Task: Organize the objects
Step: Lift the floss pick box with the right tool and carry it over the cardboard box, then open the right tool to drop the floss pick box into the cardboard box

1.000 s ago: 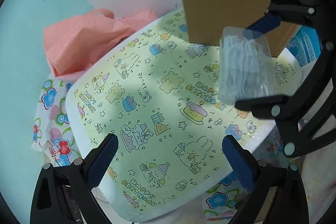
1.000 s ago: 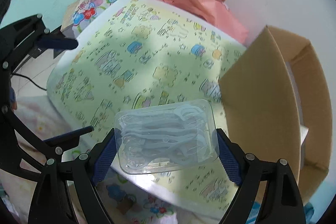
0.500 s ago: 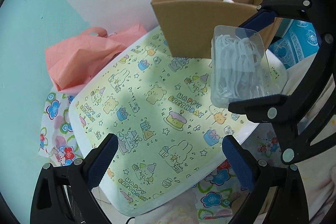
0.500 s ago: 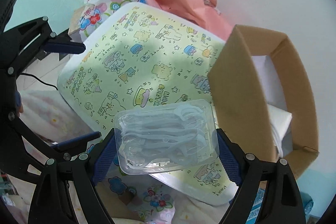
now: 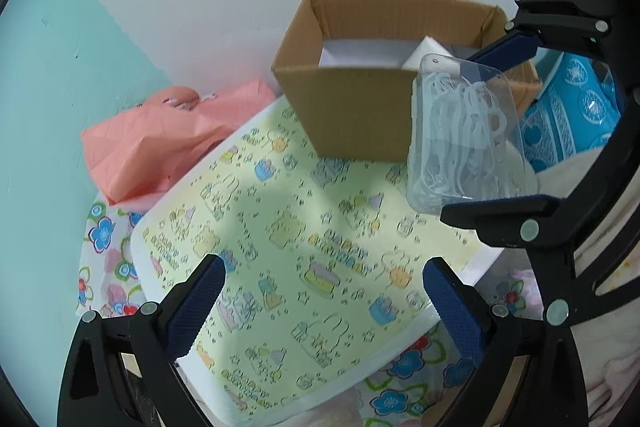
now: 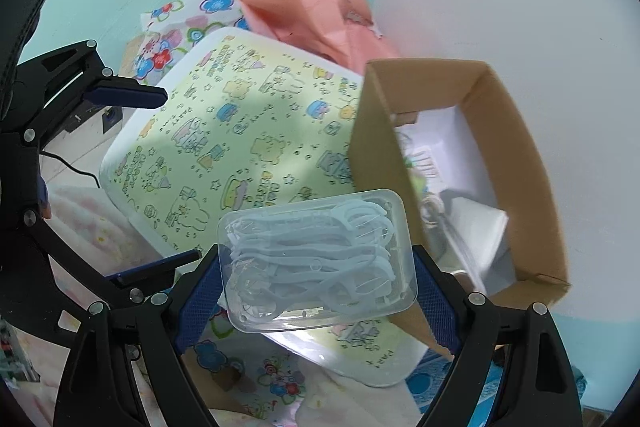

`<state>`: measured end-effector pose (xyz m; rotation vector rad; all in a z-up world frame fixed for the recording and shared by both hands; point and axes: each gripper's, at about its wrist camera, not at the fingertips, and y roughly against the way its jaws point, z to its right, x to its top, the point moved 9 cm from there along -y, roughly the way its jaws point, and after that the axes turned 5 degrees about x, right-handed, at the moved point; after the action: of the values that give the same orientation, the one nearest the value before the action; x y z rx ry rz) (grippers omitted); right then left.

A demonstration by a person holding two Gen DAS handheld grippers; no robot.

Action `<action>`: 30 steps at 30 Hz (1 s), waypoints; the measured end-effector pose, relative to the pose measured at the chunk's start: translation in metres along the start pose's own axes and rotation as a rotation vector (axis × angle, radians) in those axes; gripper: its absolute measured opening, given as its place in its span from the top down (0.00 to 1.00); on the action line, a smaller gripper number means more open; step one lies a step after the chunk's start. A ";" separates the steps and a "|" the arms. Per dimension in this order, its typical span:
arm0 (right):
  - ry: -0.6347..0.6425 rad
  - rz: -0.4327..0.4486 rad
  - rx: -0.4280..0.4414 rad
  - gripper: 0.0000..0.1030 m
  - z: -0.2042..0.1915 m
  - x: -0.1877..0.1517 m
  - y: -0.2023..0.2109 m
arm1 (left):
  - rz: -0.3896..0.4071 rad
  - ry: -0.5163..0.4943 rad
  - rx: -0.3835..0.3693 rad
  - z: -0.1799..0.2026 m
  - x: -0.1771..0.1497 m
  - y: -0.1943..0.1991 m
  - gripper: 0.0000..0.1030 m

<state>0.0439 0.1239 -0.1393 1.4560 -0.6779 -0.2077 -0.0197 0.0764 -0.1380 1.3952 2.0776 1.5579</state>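
**Floss-pick case rides toward the box**

Right tool [image 6: 316, 291] clasps a clear plastic case of floss picks [image 6: 316, 259] by its two short ends, the blue pads pressed on either side, and we carry it in the air over the near right corner of the tabletop [image 5: 168, 267], just short of the open cardboard box [image 5: 352, 115]. Our left tool [image 5: 322, 301] hangs spread wide and empty above the patterned yellow surface.

We judge the case light, rigid and thin-walled, with smooth sides that could slide out between the pads; a hard squeeze may bow it or pop its lid. The end-to-end hold we have looks the sound one, since it leaves the broad faces free and keeps the case level. The picks lie loose inside and may shift if we tip it.

Beyond the tabletop's far left edge sits a crumpled pink bag [image 5: 160, 143], with flowered cloth [image 5: 104, 239] spilling out beneath the tabletop. A blue patterned packet [image 5: 576, 115] lies to the right of the box. White items [image 6: 480, 223] already sit on the box floor, though we cannot tell what they are. Between the case and the opening stands the box's near wall, which we would need to clear; the left tool stays well apart to the left.
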 end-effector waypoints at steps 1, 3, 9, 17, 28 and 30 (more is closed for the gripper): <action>-0.005 0.003 0.000 0.13 0.003 0.000 0.002 | 0.003 0.002 -0.003 0.001 0.004 0.001 0.02; -0.015 0.009 -0.001 0.13 0.010 0.001 0.006 | 0.009 0.006 -0.009 0.003 0.013 0.002 0.02; -0.052 0.045 -0.011 0.13 0.034 0.005 0.022 | 0.029 0.004 -0.013 0.006 0.039 0.007 0.02; -0.115 0.057 -0.037 0.13 0.074 0.004 0.029 | 0.050 0.017 -0.040 0.012 0.076 0.003 0.02; -0.188 0.072 -0.044 0.13 0.125 0.004 0.024 | 0.074 -0.012 -0.044 0.025 0.121 -0.012 0.02; -0.206 0.075 -0.042 0.13 0.133 0.005 0.021 | 0.091 -0.002 -0.030 0.022 0.128 -0.014 0.03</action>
<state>-0.0291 0.0120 -0.1214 1.3777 -0.8883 -0.3147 -0.0826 0.1888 -0.1131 1.4999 2.0075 1.6134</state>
